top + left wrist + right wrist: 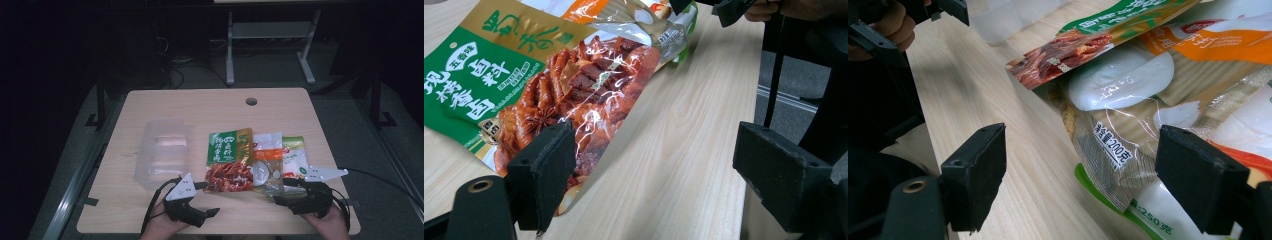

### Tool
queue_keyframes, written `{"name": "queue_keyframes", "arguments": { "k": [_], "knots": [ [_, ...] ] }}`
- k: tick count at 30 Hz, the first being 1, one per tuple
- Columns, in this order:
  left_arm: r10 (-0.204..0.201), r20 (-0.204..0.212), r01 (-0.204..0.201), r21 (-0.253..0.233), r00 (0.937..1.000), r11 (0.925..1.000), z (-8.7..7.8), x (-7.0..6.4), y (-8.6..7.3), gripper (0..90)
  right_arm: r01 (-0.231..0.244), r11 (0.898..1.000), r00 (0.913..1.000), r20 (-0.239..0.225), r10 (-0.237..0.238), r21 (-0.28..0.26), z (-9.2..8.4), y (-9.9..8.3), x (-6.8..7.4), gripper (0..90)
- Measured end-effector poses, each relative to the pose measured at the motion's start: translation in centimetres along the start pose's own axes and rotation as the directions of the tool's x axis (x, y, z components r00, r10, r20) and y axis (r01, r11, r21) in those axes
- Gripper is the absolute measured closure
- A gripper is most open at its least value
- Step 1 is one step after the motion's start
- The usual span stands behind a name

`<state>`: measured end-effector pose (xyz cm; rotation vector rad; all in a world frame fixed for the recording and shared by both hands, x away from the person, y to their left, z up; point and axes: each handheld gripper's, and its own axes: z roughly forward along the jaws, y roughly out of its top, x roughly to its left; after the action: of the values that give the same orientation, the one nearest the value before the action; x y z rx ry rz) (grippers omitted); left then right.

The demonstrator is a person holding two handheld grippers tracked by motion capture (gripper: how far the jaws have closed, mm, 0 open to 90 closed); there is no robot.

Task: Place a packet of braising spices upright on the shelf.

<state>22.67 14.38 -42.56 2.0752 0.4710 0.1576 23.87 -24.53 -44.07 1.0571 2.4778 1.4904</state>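
Observation:
Three food packets lie side by side on the wooden table (175,107): a green and red one (230,160), an orange and clear one (267,160), and a green and white one (295,157). My left gripper (207,199) is open just in front of the green and red packet (574,85), whose lower corner lies by the left jaw. My right gripper (283,191) is open at the near edge of the orange and clear packet (1128,90) and the green and white packet (1158,210). Neither gripper's pads press on anything.
A clear plastic container (162,152) stands left of the packets. The table's near edge runs just under both hands. A round cable hole (251,101) sits near the far edge. Bare wood lies between the two grippers.

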Motion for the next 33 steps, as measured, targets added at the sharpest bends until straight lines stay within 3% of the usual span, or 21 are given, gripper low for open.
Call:
{"name": "queue_keyframes", "arguments": {
  "k": [18,28,33],
  "knots": [
    [0.008,0.001,-0.008,-0.002,1.0,1.0,-0.2,-0.3,-0.1,17.1,0.013,1.0,0.9998,-0.013,-0.014,-0.021,0.3,0.9,0.4,19.4],
    [0.004,-0.004,-0.004,-0.01,1.0,0.9999,-0.4,-0.3,0.0,17.1,0.038,0.999,0.9984,-0.042,-0.038,-0.01,1.5,3.7,0.8,19.1],
    [0.009,-0.007,-0.009,-0.013,0.9999,0.9999,-0.5,-0.3,0.0,17.1,0.057,0.998,0.9971,-0.051,-0.057,0.005,2.7,6.0,0.2,19.0]
  ]
}}
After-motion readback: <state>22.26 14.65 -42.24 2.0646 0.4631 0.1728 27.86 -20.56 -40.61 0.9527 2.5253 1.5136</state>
